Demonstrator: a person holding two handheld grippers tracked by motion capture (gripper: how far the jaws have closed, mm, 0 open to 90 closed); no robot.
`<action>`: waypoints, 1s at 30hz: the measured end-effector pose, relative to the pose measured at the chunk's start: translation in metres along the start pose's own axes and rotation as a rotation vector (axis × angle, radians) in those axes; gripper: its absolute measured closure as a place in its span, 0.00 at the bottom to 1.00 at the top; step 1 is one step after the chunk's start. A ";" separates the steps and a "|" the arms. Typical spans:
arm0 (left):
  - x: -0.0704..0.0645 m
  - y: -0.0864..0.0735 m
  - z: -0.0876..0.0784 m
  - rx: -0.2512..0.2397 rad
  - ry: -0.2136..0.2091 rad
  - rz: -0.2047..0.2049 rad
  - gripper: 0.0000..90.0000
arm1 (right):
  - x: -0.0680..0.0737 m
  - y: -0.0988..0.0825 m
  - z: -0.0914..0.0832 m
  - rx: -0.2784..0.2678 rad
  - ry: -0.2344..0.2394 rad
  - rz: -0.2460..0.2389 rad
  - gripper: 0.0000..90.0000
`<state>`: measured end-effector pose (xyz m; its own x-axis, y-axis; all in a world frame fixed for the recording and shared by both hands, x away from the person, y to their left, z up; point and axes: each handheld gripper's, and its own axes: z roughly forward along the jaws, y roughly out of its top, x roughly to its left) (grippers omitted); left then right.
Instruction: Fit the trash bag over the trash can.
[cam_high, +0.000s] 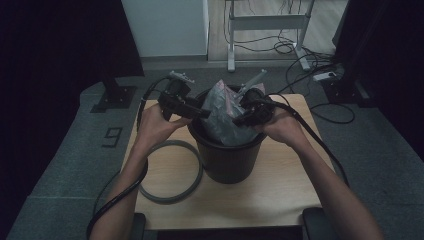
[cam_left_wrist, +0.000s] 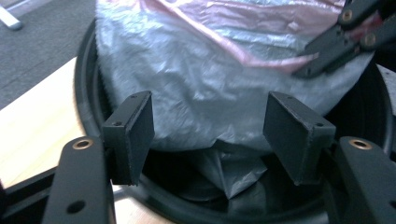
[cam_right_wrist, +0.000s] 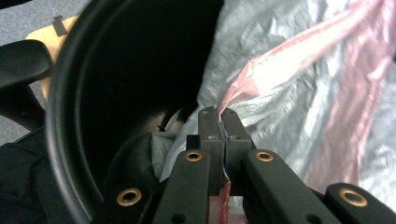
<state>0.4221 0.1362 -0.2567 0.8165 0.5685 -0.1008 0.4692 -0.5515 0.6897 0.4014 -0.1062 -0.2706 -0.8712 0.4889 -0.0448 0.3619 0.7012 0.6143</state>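
A black bin (cam_high: 227, 160) stands on the middle of the wooden table (cam_high: 280, 195), and a crumpled grey plastic bag (cam_high: 222, 112) with a pink band bulges out of its top. My right gripper (cam_high: 239, 120) comes in from the bin's right; in the right gripper view its jaws (cam_right_wrist: 219, 116) are shut on the pink band (cam_right_wrist: 261, 70) at the bag's edge, above the bin's dark inside (cam_right_wrist: 70, 116). My left gripper (cam_high: 202, 114) is at the bin's left rim. Its jaws (cam_left_wrist: 210, 121) stand open just short of the bag (cam_left_wrist: 210, 70), pads not touching it.
A grey ring (cam_high: 170, 199) lies flat on the table, left of the bin and touching its base. Cables (cam_high: 300, 55) and a desk frame are on the floor beyond the table. Bare wood lies in front of the bin and to its right.
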 end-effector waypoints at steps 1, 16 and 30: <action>-0.001 0.003 0.003 0.001 -0.005 -0.001 0.38 | 0.002 0.001 0.000 -0.002 0.002 -0.005 0.99; -0.006 0.020 0.033 0.040 -0.052 -0.019 0.39 | 0.028 0.014 0.014 -0.018 0.060 -0.099 0.99; -0.016 0.019 0.054 0.139 -0.054 0.019 0.93 | 0.031 0.014 0.012 -0.032 0.072 -0.117 0.95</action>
<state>0.4363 0.0838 -0.2812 0.8410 0.5253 -0.1296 0.4921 -0.6432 0.5866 0.3836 -0.0749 -0.2731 -0.9288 0.3653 -0.0615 0.2465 0.7336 0.6333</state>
